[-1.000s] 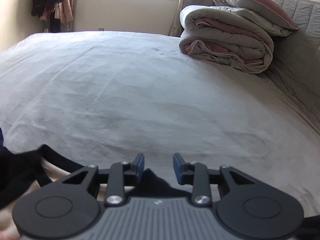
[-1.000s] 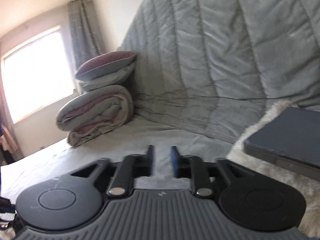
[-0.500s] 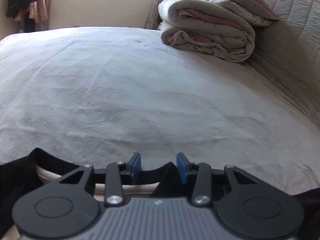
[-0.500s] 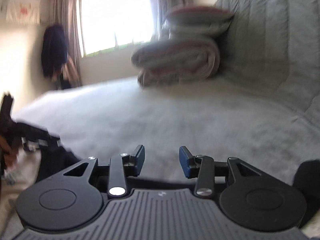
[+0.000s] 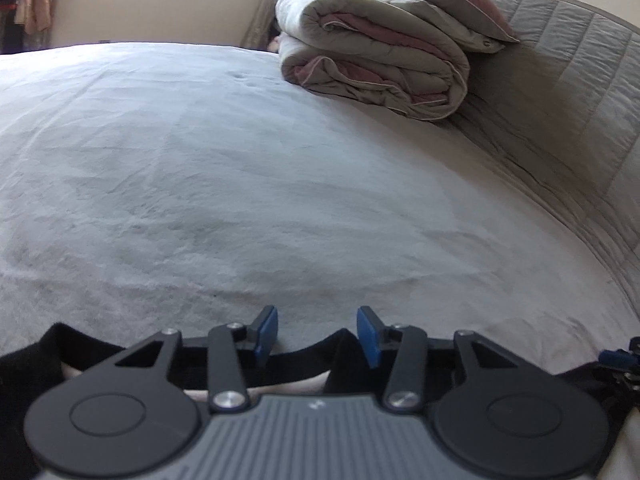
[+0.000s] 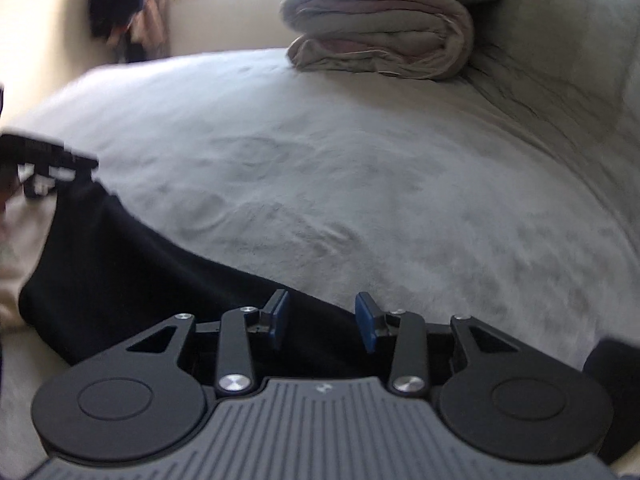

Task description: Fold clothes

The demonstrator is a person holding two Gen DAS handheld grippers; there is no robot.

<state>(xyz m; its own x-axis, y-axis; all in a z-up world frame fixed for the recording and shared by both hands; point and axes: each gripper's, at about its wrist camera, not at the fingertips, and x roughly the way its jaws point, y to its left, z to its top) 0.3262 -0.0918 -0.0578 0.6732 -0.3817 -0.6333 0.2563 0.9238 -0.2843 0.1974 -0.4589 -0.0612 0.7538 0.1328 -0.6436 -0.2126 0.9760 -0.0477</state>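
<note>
Since both the left gripper [image 5: 317, 334] and right gripper [image 6: 321, 321] have jaws apart over the black garment [image 6: 160, 280] at the bed's [image 5: 280, 180] near edge, looks like pre-grasp; next they'd pinch its edge.

Left gripper [image 5: 317, 336] is hanging low and pointing forward, its blue-padded fingers [image 5: 267, 330] standing apart with nothing between them. Right gripper [image 6: 322, 322] is sitting at a similar low, level pose, jaws likewise spread wide and gripping nothing.
</note>
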